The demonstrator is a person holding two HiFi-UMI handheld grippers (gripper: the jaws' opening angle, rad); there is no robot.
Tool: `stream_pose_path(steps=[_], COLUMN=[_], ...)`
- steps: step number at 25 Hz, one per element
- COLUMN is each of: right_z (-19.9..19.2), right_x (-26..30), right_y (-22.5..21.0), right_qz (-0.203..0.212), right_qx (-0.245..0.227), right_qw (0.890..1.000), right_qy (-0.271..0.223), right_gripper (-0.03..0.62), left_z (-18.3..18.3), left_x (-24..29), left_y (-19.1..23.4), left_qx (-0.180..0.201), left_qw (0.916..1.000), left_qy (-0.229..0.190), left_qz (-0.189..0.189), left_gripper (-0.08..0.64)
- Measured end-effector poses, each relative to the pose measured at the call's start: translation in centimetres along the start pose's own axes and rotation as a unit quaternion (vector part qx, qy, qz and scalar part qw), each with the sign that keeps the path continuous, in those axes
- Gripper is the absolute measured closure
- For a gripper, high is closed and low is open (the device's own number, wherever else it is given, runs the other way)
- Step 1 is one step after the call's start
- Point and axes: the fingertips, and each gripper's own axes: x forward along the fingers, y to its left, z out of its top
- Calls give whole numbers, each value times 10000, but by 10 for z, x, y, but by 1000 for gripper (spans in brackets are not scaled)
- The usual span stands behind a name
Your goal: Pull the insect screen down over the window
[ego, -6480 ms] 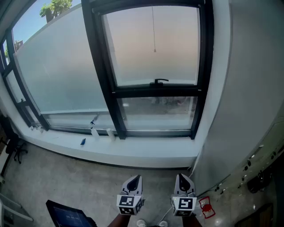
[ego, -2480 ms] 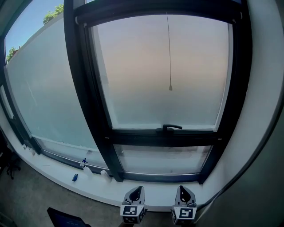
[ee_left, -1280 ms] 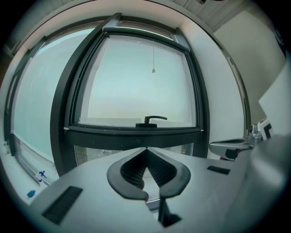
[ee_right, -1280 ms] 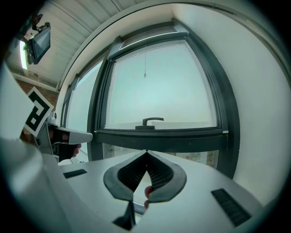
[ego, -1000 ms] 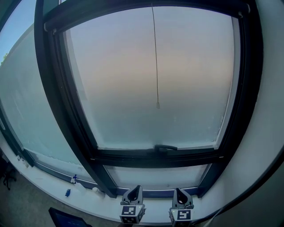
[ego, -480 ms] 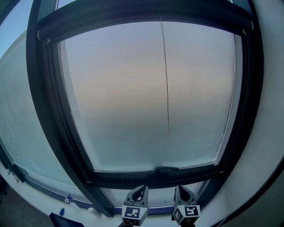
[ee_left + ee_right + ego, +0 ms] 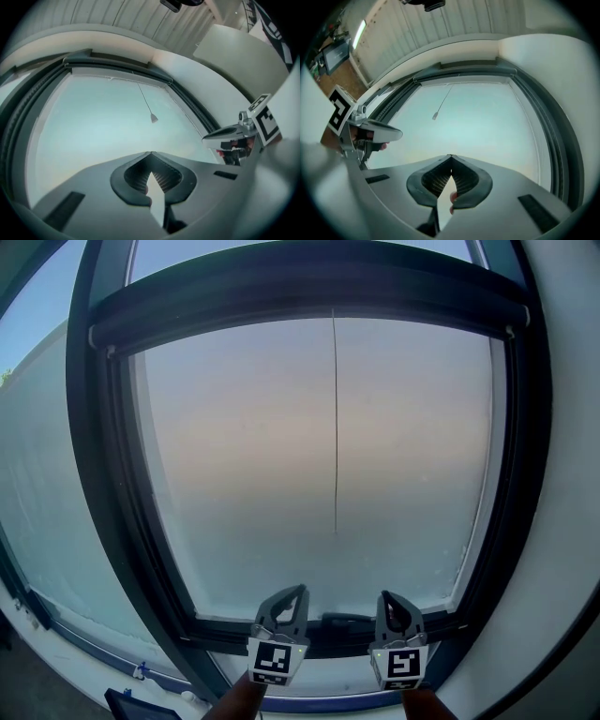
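left claw (image 7: 298, 592) grey | right claw (image 7: 385, 596) grey | marker cubes (image 7: 273, 661) black-white squares

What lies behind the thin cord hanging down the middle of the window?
Behind the thin grey pull cord is only the pale frosted glass pane. The frosting hides whatever is outdoors beyond it, and the cord's top end disappears at the black top bar.

A big dark-framed window (image 7: 117, 521) fills the view, its frosted pane (image 7: 244, 456) glowing soft peach over pale blue. White wall (image 7: 572, 474) hugs the right side, a white sill (image 7: 80, 662) runs along the near left, and a patch of blue sky (image 7: 37, 306) shows far left.
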Motion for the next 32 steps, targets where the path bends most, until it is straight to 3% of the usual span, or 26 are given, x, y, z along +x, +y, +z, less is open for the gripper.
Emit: stream_pose_path(steps=[4, 7, 10, 14, 17, 20, 21, 27, 32], right_z=[50, 86, 119, 160, 188, 217, 226, 270, 303], right_x=[28, 48, 65, 84, 99, 109, 113, 141, 167], right_y=[-29, -53, -72, -86, -93, -94, -93, -92, -98], right_qz=[-25, -137, -294, -482, -523, -496, -484, -567, -770], right_qx=[-1000, -1710, -2313, -2938, -3191, -3595, -3769, -4828, -5232], right_qw=[9940, 9825, 9679, 9467, 9366, 9209, 9138, 8639, 8404], right_qy=[-452, -727, -941, -1234, -1349, -1421, -1435, -1320, -1190], right_gripper=[591, 591, 591, 591, 591, 589, 584, 503, 425], left_z=[39, 65, 99, 144, 174, 201, 211, 265, 302], left_x=[24, 43, 57, 69, 76, 82, 84, 93, 109], left_y=[35, 54, 80, 111, 130, 145, 149, 175, 197], left_qx=[851, 1642, 2637, 3425, 3725, 3729, 3804, 4469, 4915], left_qw=[9956, 9843, 9573, 9226, 9073, 9071, 9032, 8647, 8333], left_qy=[-150, -181, -112, -2, 182, 285, 289, 194, 386], left_qz=[366, 628, 1179, 1773, 1940, 1932, 1965, 2283, 2500], left_gripper=[558, 558, 558, 558, 558, 556, 555, 428, 354])
